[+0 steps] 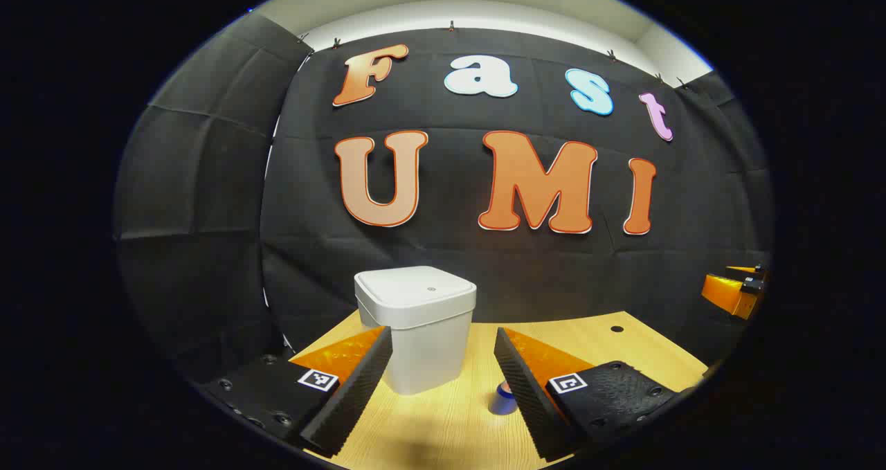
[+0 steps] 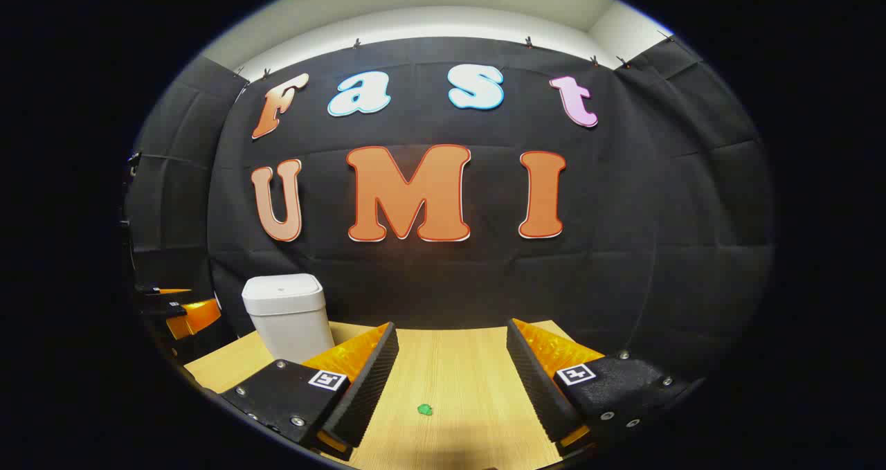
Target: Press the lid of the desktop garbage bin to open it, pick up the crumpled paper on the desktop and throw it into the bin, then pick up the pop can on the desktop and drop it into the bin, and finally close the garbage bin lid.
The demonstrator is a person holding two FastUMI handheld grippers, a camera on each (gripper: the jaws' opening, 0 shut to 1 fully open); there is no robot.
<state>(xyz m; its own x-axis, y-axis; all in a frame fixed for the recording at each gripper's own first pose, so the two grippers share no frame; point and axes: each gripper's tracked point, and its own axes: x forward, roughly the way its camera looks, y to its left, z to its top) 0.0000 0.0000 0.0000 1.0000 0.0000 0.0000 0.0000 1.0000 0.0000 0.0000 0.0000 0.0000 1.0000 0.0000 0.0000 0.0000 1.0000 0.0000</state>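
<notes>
A smooth, boxy white bin (image 1: pixel 417 328), lid down, stands on the pale wood-grain table (image 1: pixel 443 428); left gripper (image 1: pixel 443 373) and right gripper (image 2: pixel 450 366) fingers spread, holding nothing, black cloth wall behind

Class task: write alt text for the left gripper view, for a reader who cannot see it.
A white bin with its lid closed stands on a wooden desktop, framed by the open left claw. A blue can peeks out beside the right finger.
</notes>
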